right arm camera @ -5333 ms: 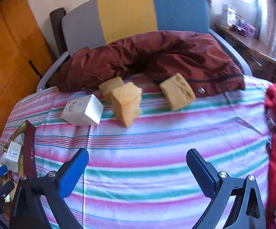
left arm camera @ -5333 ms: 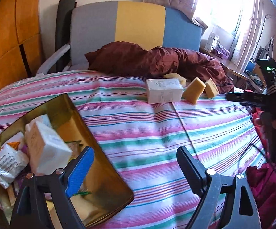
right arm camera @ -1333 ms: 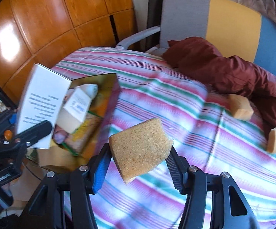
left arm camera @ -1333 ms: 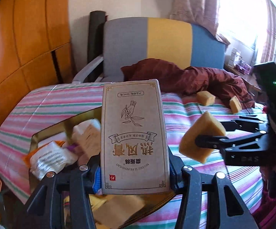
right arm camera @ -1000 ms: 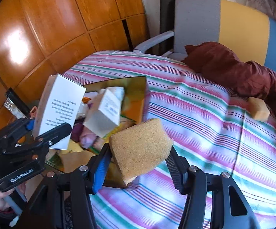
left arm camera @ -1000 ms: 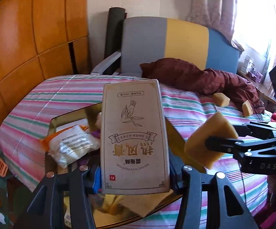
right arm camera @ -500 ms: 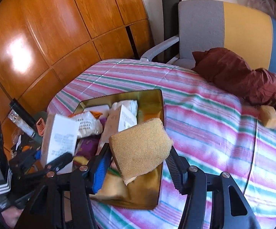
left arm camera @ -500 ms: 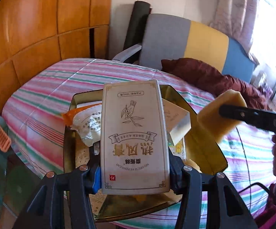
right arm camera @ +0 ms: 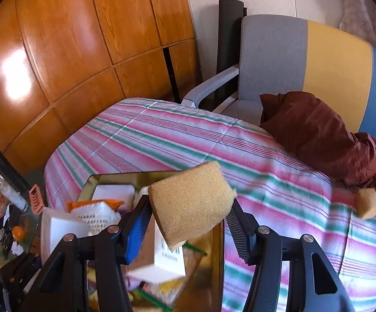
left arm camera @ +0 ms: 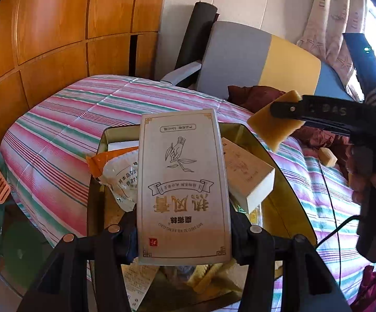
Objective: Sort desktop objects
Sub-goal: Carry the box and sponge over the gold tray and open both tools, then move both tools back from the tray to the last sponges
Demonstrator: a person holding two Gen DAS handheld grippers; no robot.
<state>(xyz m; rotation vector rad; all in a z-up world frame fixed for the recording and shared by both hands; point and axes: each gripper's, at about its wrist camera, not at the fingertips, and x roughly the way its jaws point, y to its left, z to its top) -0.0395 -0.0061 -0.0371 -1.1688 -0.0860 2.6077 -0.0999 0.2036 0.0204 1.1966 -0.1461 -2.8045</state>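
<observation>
Over gold tray [left arm camera: 286, 182]: left gripper [left arm camera: 184, 236] clamps beige carton [left arm camera: 184, 187], right gripper [right arm camera: 188, 223] clamps sponge [right arm camera: 191, 205]. Free space probably scant; lower each onto gap, release singly.

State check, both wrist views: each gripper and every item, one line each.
Left gripper: shut on the carton, above the tin.
Carton: held upright, print upside down.
Right gripper: shut on the sponge.
Sponge: held in the air over the tin's edge.
Tin: open, on the striped bedspread, holding a white box and an orange-edged packet.
Loose sponge: lying on the bedspread by the maroon jacket.
</observation>
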